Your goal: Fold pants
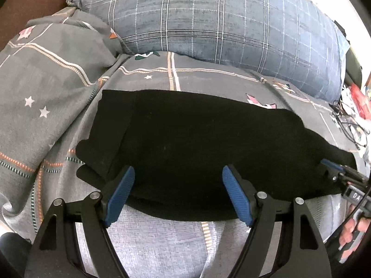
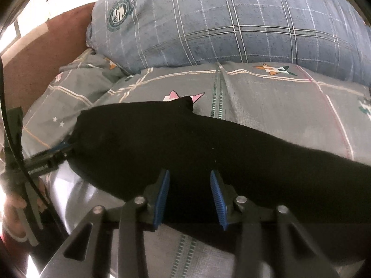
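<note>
**Op A:** Two blue pads frame my left wrist view. My left gripper (image 1: 178,194) stands wide, its fingers (image 1: 121,192) spread over the near edge of the black pants (image 1: 197,143), with nothing between them but cloth lying below. I cannot tell whether the tips touch the fabric.

**Op B:** Where do the pants lie?

**Op A:** Across the grey patterned bedspread (image 1: 46,106), as a broad dark band running from the left to the far right. Beyond them a blue plaid pillow (image 1: 220,18) rests at the head of the bed. At the right edge I see the right gripper (image 1: 334,169) touching the pants' end, with a hand (image 1: 352,229) on its handle lower down. Some clutter (image 1: 354,106) sits off the bed at the far right, too small to read.

**Op B:** And the right wrist view?

**Op A:** My right gripper (image 2: 190,197) is only partly spread, narrower than the left. Its blue fingers (image 2: 162,197) straddle the near edge of the pants (image 2: 208,148); whether it pinches the cloth I cannot tell. The pants stretch from left to right over the bedspread (image 2: 278,106), one corner pointing up toward a pink star print. The plaid pillow (image 2: 231,18) lies behind, beside a brown headboard (image 2: 46,53). At the left, the left gripper (image 2: 58,150) meets the pants' edge.
</note>
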A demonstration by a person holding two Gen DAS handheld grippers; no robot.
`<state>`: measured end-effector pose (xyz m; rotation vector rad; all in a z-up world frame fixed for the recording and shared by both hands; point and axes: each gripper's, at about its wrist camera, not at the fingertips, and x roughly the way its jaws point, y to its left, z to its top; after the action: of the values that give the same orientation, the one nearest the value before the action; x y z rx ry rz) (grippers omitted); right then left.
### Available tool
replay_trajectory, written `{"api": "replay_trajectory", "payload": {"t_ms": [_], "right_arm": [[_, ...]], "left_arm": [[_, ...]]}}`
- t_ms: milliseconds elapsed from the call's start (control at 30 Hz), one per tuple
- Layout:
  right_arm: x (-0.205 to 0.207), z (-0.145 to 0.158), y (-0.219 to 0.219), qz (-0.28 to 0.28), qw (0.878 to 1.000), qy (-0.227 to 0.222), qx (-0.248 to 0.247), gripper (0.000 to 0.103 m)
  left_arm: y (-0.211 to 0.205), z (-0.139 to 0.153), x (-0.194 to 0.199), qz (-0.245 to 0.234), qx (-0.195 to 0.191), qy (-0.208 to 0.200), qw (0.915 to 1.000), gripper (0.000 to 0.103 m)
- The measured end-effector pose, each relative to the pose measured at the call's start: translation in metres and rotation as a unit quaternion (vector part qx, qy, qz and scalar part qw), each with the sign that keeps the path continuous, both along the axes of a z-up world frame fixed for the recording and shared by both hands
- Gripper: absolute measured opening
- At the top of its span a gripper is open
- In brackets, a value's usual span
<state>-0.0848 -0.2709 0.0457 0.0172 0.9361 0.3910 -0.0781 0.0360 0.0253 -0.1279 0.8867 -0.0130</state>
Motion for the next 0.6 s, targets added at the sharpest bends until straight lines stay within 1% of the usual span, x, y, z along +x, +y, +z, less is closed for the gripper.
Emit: {"api": "replay_trajectory", "payload": {"t_ms": [67,167,200,400,600], "right_arm": [[-0.001,0.003,0.0,-0.001,1.0,0.0,0.0,0.039],[-0.004,0.009,-0.001,0.003,1.0,-0.006,0.0,0.046],[-0.005,0.011,-0.001,0.003,1.0,-0.009,0.0,0.047],[-0.009,0.019,-0.008,-0.008,1.0,-0.015,0.005,0.047],[-0.012,0.024,-0.016,-0.015,1.0,-0.021,0.007,0.047]], "left_arm": [[-0.001,0.002,0.0,0.0,0.0,-0.001,1.0,0.078],[-0.002,0.007,0.0,-0.002,-0.007,-0.005,1.0,0.078],[-0.003,0.009,-0.001,-0.003,-0.008,-0.007,0.9999,0.078],[-0.012,0.02,0.002,-0.014,-0.004,-0.022,0.9997,0.078],[-0.027,0.022,0.007,-0.033,0.002,-0.024,0.9992,0.078]]}}
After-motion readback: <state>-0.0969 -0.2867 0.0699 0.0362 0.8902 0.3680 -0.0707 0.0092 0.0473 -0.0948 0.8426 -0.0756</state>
